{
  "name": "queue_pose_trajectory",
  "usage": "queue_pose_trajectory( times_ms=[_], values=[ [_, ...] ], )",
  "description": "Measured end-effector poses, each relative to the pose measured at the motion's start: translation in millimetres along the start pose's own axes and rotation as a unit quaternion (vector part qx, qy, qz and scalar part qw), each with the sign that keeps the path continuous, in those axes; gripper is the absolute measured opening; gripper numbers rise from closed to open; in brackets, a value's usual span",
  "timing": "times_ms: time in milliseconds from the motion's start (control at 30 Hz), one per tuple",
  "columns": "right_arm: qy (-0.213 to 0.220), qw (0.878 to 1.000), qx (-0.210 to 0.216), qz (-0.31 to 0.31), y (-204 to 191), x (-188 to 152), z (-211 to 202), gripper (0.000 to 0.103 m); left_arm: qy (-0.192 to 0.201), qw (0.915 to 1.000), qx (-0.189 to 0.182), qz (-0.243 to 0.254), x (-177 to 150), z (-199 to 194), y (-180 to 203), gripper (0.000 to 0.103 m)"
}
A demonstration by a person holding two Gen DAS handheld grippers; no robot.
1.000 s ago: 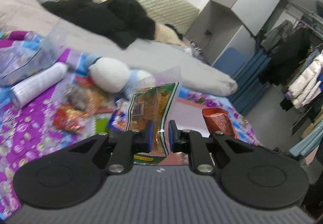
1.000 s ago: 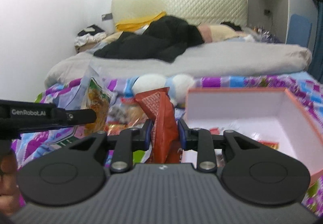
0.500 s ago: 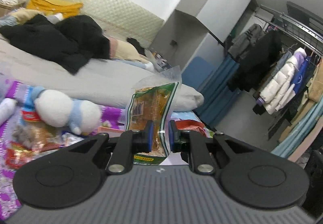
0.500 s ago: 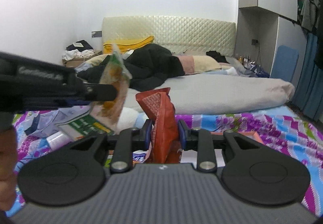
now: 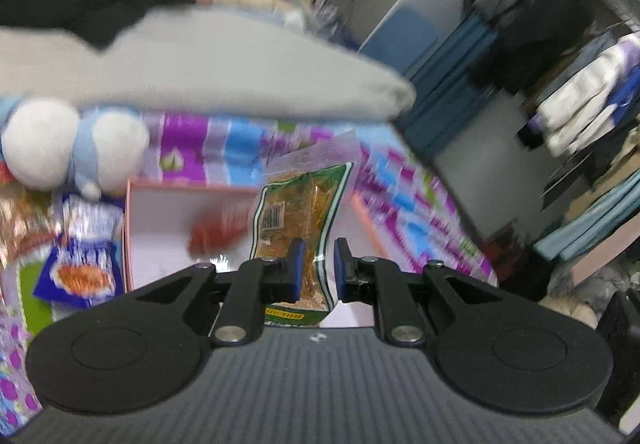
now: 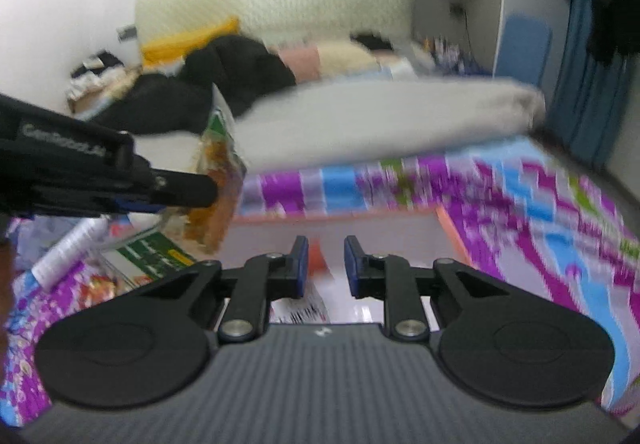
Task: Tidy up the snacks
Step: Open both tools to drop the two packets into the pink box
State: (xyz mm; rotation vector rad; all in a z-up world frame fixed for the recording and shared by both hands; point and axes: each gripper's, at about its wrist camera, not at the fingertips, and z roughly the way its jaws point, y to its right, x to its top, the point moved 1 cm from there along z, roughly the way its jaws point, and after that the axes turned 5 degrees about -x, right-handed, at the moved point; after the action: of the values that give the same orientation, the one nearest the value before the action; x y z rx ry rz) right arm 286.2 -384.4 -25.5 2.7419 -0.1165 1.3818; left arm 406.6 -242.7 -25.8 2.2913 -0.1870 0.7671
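Both views blur; red packet smeared inside box.

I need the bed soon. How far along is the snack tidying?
Done: a red packet, blurred, is already in the pink-rimmed box. In hand: the left tongs grip a green-and-orange packet above the box. Left: at least the blue packet, outside the box on the bedspread.

Left gripper clamped, right gripper empty, jaws just narrowed
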Motion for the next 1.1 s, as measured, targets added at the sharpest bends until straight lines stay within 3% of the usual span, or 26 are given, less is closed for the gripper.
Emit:
queue_pose_trajectory(
  times_ms=[200, 467, 567, 600, 633, 833, 1100],
  values=[
    [-0.081, 0.996, 0.001, 0.025, 25, -30, 39, 0.022, -0.07, 0.9971, 0.016, -0.026, -26, 45, -26, 0.018],
    [-0.125, 0.991, 0.003, 0.047, 42, -53, 55, 0.022, -0.098, 0.9945, 0.016, -0.034, -41, 67, -29, 0.02],
    [-0.121, 0.991, 0.0, 0.05, 45, -52, 52, 0.022, -0.109, 0.9931, 0.009, -0.042, -40, 70, -29, 0.05],
    [-0.119, 0.992, 0.001, 0.052, 46, -51, 51, 0.022, -0.104, 0.9938, 0.008, -0.038, -40, 67, -27, 0.062],
    [-0.116, 0.992, 0.0, 0.054, 46, -50, 49, 0.022, -0.096, 0.9949, 0.011, -0.029, -41, 64, -25, 0.066],
    [-0.086, 0.994, 0.002, 0.062, 50, -37, 37, 0.022, -0.063, 0.9977, 0.016, 0.021, -44, 35, -9, 0.066],
    [-0.019, 0.998, 0.018, 0.053, 36, -16, -3, 0.023, -0.003, 0.9985, 0.025, 0.048, -39, -18, -12, 0.066]
  ],
)
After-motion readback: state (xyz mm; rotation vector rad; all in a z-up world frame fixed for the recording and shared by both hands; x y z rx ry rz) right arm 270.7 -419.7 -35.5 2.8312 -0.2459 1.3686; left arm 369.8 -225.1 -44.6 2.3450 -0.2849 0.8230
